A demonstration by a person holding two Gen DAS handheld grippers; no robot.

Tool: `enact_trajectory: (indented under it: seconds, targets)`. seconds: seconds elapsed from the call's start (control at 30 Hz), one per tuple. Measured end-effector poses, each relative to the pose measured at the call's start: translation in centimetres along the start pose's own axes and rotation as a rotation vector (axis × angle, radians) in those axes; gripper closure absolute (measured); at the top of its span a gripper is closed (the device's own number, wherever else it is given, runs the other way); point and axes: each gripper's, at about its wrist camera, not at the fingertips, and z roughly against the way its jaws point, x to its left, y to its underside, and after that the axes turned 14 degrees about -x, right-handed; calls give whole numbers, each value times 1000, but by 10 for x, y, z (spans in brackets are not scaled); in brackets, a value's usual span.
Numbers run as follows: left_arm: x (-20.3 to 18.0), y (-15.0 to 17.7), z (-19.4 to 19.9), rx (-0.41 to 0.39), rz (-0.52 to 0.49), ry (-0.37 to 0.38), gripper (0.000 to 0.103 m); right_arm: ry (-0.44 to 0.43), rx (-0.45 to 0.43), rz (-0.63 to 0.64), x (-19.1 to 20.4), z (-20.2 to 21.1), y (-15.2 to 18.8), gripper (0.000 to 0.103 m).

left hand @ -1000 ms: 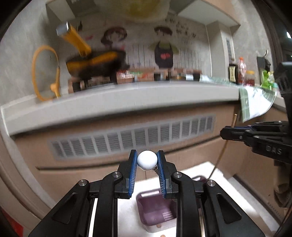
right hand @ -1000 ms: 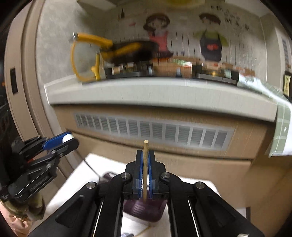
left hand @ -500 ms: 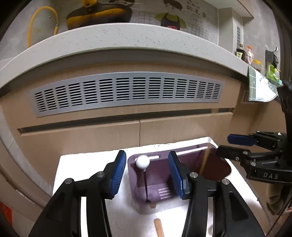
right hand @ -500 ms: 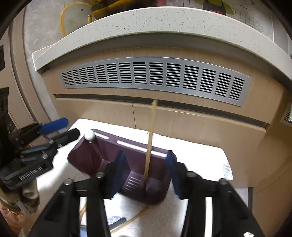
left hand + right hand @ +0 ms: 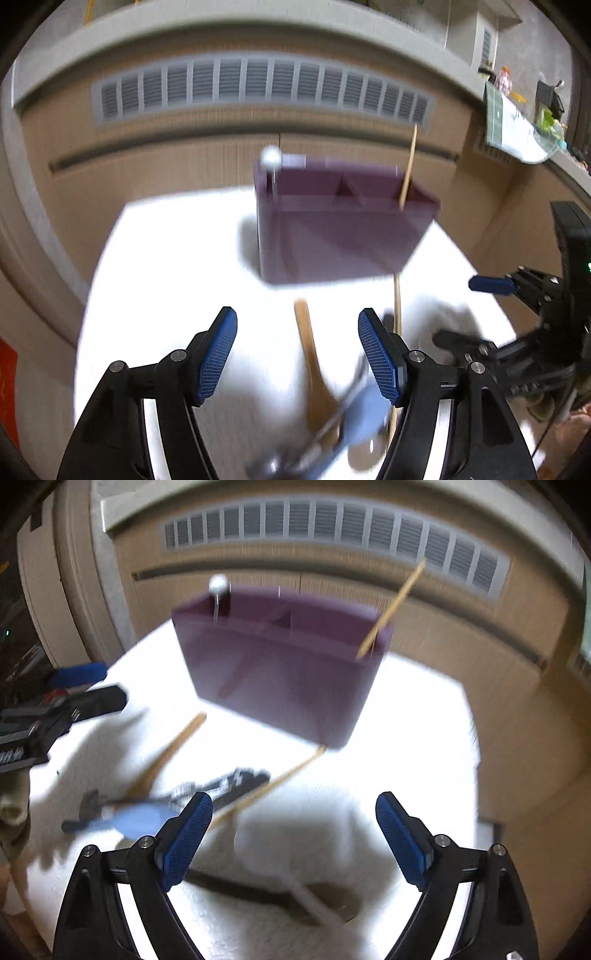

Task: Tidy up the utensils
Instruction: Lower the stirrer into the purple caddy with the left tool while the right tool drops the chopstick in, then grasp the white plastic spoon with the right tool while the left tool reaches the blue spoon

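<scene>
Both grippers, the left gripper (image 5: 297, 354) and right gripper (image 5: 293, 840), are hanging spread and empty, jaws just opening, over loose utensils (image 5: 155, 812) lying near the purple caddy (image 5: 332, 236), which is already holding a chopstick (image 5: 408, 166) and white-knobbed utensil (image 5: 271, 157); next likely comes pinching another piece.

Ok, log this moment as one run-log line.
left gripper: open, empty | right gripper: open, empty | purple caddy: holds ball-topped utensil, chopstick | table: wooden spoon loose

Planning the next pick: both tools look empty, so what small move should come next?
Probably lower the left tool onto the wooden spoon lying between its open pads. The white-ball utensil and one chopstick already stand in the purple caddy.
</scene>
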Motion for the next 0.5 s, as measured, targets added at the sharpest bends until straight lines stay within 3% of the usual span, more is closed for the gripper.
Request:
enact_trajectory:
  seconds: [0.2,0.43,0.5]
  targets:
    - [-3,39,8,91,-2,-11,34,-19,53,-63,-4,-10,22,15]
    - [15,60,21,139,64,-28,34,-41,102,-189,-12,-3,40,14]
    - [17,61,23,143,68,-37,34,-81,126,-236,-7,3,47,14]
